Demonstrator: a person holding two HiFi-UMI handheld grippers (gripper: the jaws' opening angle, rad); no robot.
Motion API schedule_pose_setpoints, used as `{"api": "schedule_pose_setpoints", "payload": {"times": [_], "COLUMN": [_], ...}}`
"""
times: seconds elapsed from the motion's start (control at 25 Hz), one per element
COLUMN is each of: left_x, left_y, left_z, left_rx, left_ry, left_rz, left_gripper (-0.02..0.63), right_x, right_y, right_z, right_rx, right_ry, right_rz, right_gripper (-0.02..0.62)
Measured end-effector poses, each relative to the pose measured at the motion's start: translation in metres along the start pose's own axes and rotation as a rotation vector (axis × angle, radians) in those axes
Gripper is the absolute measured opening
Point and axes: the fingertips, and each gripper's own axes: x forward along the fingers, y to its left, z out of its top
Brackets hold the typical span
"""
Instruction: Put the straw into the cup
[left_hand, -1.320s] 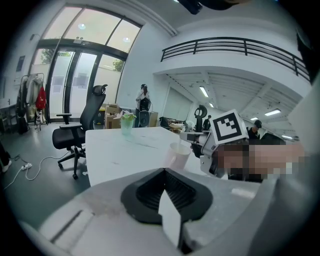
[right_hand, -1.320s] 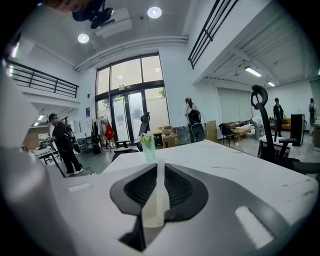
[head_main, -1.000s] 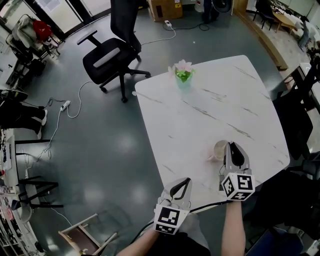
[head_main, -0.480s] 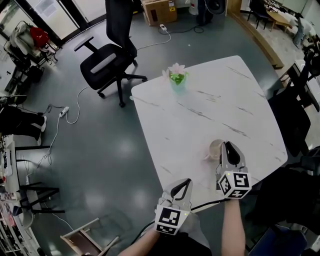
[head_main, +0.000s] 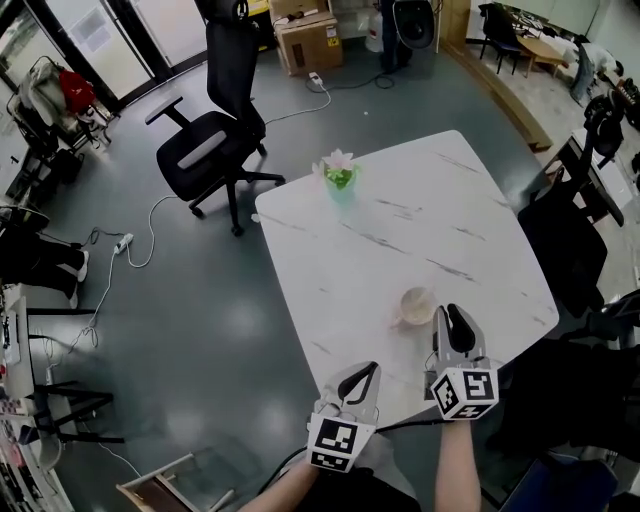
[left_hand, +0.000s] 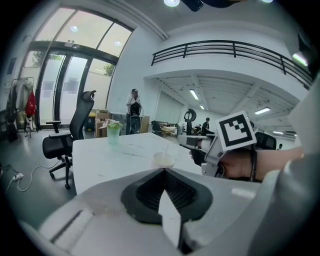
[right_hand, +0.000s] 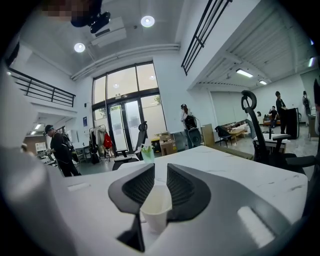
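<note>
Cup (head_main: 415, 304): upright on table (head_main: 400, 220). My right gripper (head_main: 450, 314): just beside it, jaws slightly apart, empty. My left gripper (head_main: 370, 370): closed, empty. Straw: none discernible; insertion apparently outstanding.

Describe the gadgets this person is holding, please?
The left gripper and right gripper are both pale grey plastic, each with two black ribbed jaws tapering to a point. A white cube printed with black square patterns sits behind each. Forearms are bare.

Pale paper cup (head_main: 416, 305) standing upright, mouth open, on white worktop (head_main: 400, 220), sitting near front edge. Thin clear straw (left_hand: 167, 146) seemingly rising from cup rim; too faint for certainty.
</note>
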Motion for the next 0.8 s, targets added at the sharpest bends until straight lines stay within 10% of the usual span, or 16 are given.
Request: {"api": "schedule_pose_setpoints", "payload": {"times": [0.8], "left_x": [-0.033], "left_y": [-0.052], "left_z": [0.062], "left_rx": [0.070], "left_ry": [-0.194], "left_rz": [-0.008], "left_gripper": [0.002], "right_x": [-0.129], "right_y": [0.033], "right_z": [0.040], "right_rx": [0.004], "right_ry": [-0.104], "right_rz": [-0.012], "right_gripper": [0.002]}}
